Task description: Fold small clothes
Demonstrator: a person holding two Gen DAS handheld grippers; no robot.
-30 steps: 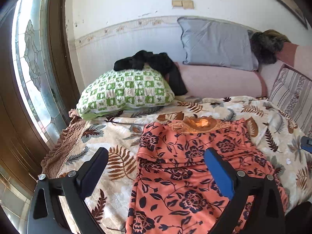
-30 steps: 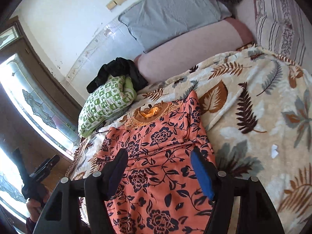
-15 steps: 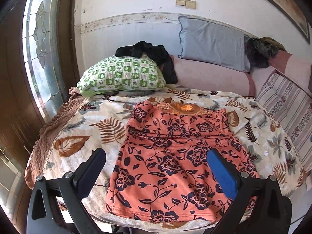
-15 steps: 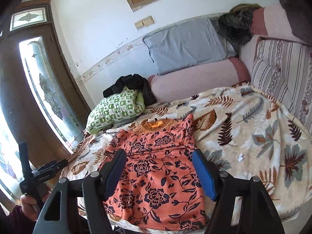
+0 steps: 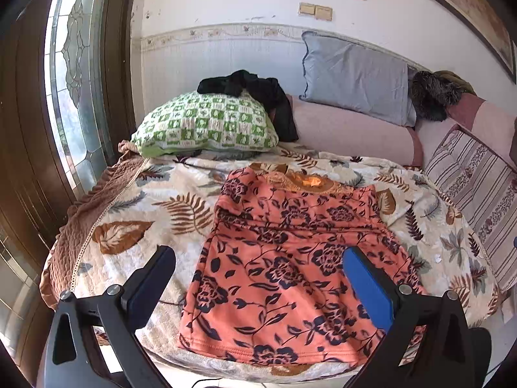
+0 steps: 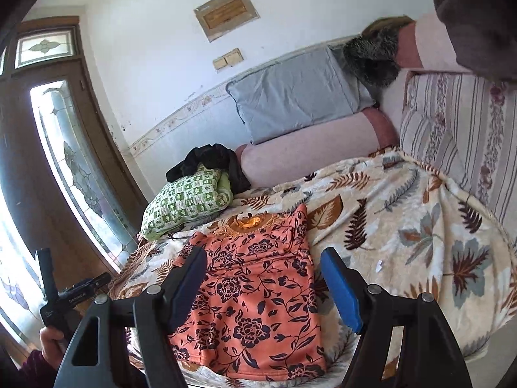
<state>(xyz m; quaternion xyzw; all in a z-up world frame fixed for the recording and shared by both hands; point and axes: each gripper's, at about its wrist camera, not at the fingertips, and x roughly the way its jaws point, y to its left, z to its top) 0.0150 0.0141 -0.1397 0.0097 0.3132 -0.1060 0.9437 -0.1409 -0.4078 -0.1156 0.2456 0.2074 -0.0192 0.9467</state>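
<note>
An orange floral top (image 5: 284,268) lies flat on a leaf-patterned blanket (image 5: 135,226) spread over a daybed, its sleeves folded in across the chest and its embroidered neckline toward the wall at 12 o'clock, its hem along the near edge of the bed. The left gripper (image 5: 258,278) hangs above the hem end of the garment with its jaws set wide and nothing between them; its right pad (image 5: 366,286), faced in blue, sits over the cloth in the left wrist view, while the dark left one sits over bare blanket at about 8 o'clock. The right gripper (image 6: 265,278) is also held above the top, clear of the fabric, its jaws wide and having just been opening with nothing gripped. In the right wrist view the person's hand (image 6: 51,339) holds the other tool's handle at 8 o'clock, beside a wooden door with leaded glass (image 6: 68,148). Beyond the top, at 11 o'clock, a green checked pillow (image 5: 206,123) carries a crumpled black garment (image 5: 255,93); a grey pillow (image 5: 352,80) leans on a pink bolster (image 5: 349,129) at 1 o'clock.
</note>
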